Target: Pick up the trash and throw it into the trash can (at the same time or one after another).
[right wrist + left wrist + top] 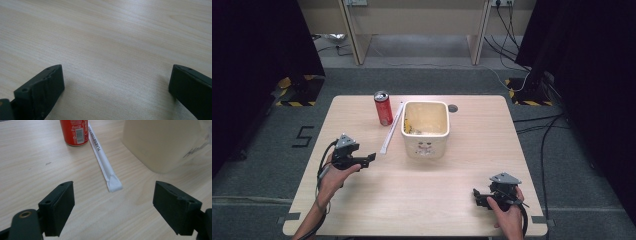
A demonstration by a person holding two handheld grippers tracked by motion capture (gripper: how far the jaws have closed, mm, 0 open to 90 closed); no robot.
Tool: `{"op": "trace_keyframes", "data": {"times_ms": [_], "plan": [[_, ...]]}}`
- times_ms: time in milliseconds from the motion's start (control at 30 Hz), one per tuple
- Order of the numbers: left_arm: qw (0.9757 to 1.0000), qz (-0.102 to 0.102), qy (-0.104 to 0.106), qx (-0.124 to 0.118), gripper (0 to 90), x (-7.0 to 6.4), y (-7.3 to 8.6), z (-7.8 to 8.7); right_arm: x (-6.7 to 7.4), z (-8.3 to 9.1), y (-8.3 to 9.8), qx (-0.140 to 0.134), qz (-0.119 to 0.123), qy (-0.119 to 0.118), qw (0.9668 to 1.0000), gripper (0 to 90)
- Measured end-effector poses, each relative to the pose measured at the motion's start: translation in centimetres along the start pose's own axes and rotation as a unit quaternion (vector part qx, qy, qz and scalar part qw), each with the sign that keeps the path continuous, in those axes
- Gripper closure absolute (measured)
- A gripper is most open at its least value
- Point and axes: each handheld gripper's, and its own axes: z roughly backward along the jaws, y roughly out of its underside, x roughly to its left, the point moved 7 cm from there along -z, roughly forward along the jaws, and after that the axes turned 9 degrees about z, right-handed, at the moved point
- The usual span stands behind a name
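Both claws low, spread, empty.

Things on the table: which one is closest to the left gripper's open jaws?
The paper-wrapped straw. Its near end lies just ahead of the left gripper, between the jaws' line; the red cola can and the cream tub stand farther back.

Each claw is black all over. The left claw [368,160] and the right claw [476,195] both carry a grey three-cornered plate on top, and a black cable trails from each along the forearm. The jaws are blocky, flat-faced pads with small screw holes. Both forearms are bare.
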Motion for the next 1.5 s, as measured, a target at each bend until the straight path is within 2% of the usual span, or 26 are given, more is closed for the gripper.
{"op": "trace_keyframes", "data": {"times_ms": [133, 433, 500, 533, 600, 800, 933, 1133, 1367, 1500], "plan": [[1.0000, 0.005, 0.005, -0.003, 17.1, 0.1, -1.2, -0.6, 0.0, 0.0, 0.0, 0.000, 0.000, 0.000, 1.0000, 0.3], [0.9999, 0.001, -0.008, -0.009, 17.3, 0.7, -3.6, -1.6, 0.0, 0.0, 0.0, 0.001, 0.001, -0.001, 1.0000, 0.3], [0.9999, 0.003, -0.009, -0.013, 17.3, 0.8, -4.1, -2.0, 0.0, 0.0, 0.0, 0.001, 0.001, -0.001, 1.0000, 0.3], [0.9998, 0.015, -0.002, -0.013, 17.3, 1.0, -4.7, -2.4, 0.0, 0.0, 0.0, 0.001, 0.001, -0.001, 1.0000, 0.3], [0.9997, 0.019, -0.001, -0.013, 17.3, 1.1, -4.9, -2.7, 0.1, 0.0, 0.0, 0.000, 0.003, -0.002, 1.0000, 0.3], [0.9995, 0.020, -0.016, -0.018, 17.3, 1.7, -6.7, -4.4, 0.0, 0.0, 0.0, 0.001, 0.004, -0.002, 1.0000, 0.3], [0.9994, 0.020, -0.020, -0.018, 17.3, 1.8, -7.1, -5.1, 0.0, 0.0, 0.0, 0.000, 0.005, -0.002, 1.0000, 0.3], [0.9988, 0.032, -0.025, -0.028, 17.3, 2.5, -8.1, -6.1, 0.1, 0.0, 0.0, -0.001, 0.006, -0.003, 1.0000, 0.3], [0.9988, 0.024, -0.032, -0.030, 17.5, 2.6, -9.2, -7.5, 0.1, 0.0, 0.0, -0.001, 0.007, -0.003, 1.0000, 0.3], [0.9985, 0.029, -0.035, -0.032, 17.9, 3.0, -10.2, -8.3, 0.1, 0.0, 0.0, -0.001, 0.007, -0.003, 1.0000, 0.3]]}}
